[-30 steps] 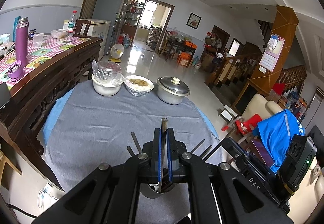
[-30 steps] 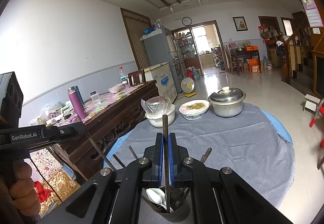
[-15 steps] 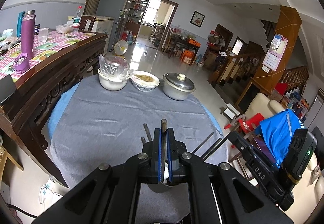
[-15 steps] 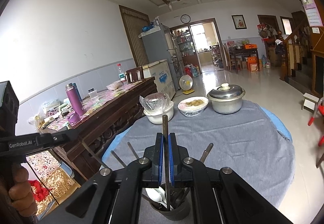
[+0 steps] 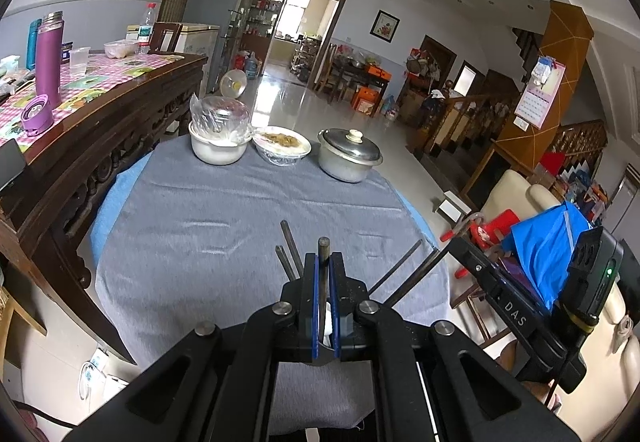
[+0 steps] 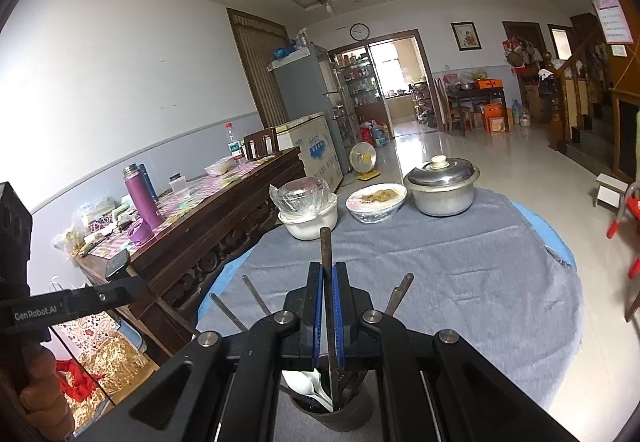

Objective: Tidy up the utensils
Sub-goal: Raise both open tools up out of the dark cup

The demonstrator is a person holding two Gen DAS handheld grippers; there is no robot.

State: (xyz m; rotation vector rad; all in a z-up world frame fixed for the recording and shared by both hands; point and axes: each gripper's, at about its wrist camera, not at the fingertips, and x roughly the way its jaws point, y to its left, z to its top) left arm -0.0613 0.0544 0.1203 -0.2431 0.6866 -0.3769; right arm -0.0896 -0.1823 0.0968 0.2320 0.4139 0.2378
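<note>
Pinching one dark chopstick apiece, both grippers hover over the near edge of the round table (image 6: 500, 274), which is draped in a grey cloth.

Right gripper (image 6: 328, 306): jaws pressed together on an upright chopstick (image 6: 325, 246) whose lower end runs down into the dark utensil cup (image 6: 340, 418) directly below. The cup stands at the near edge of the table. Judgement: the stick is held vertical so that it can slide straight in or out among the others.

Left gripper (image 5: 323, 290): jaws likewise clamped on a chopstick (image 5: 323, 248), tip poking just past the pads. Whether this is a second stick or the same one, I cannot tell.

Other utensils fan out of the cup and lean on its rim: thin handles (image 6: 256, 296) to the left, a flat-ended handle (image 6: 400, 292) to the right, a white spoon (image 6: 308, 386) inside.

At the far edge sit a white bowl covered in plastic film (image 6: 306, 210), a dish of food (image 6: 376, 202) and a lidded metal pot (image 6: 442, 186), well apart from the work.

View differences:
- Right wrist view shows the cup's interior and the spoon; the left wrist view hides the cup behind its own jaws, only a sliver of white showing between them.
- Left wrist view shows the other gripper's body (image 5: 520, 314) off the table's right edge.
- Right wrist view shows the person's hand (image 6: 40, 394) on the left unit's grip.
</note>
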